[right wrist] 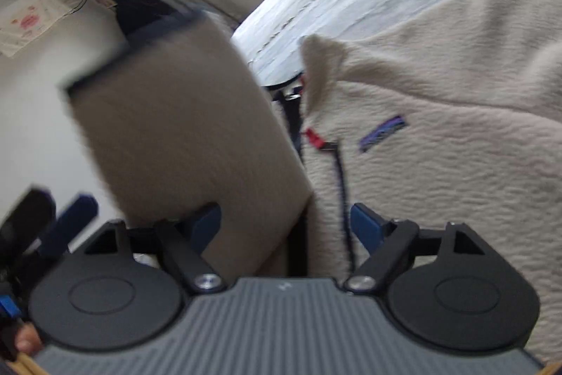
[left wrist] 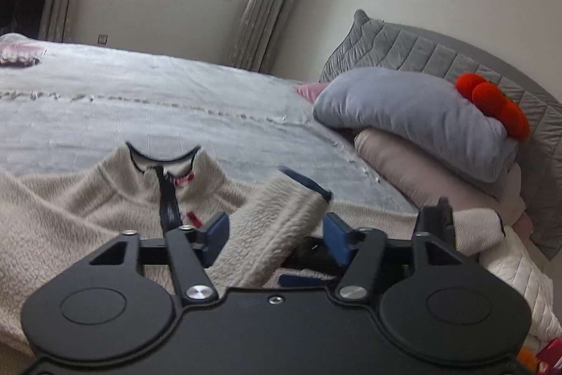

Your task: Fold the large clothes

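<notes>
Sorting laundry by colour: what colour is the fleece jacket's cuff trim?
Dark navy blue on the cream fleece jacket; the cuff trim shows best in the left wrist view.

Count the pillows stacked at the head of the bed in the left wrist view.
2: a grey pillow on top and a pinkish pillow under it, against the headboard. Others may be hidden behind them.

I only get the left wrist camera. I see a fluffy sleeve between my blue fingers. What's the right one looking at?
Observer: The right gripper has its fingers apart, with a sleeve standing up in front.
Operator: Is there a picture on the jacket?
Observer: Yes, a small purple logo patch on the chest of the fleece jacket.
Operator: Anything else?
Observer: A paper with pink drawings, upper left.
</notes>
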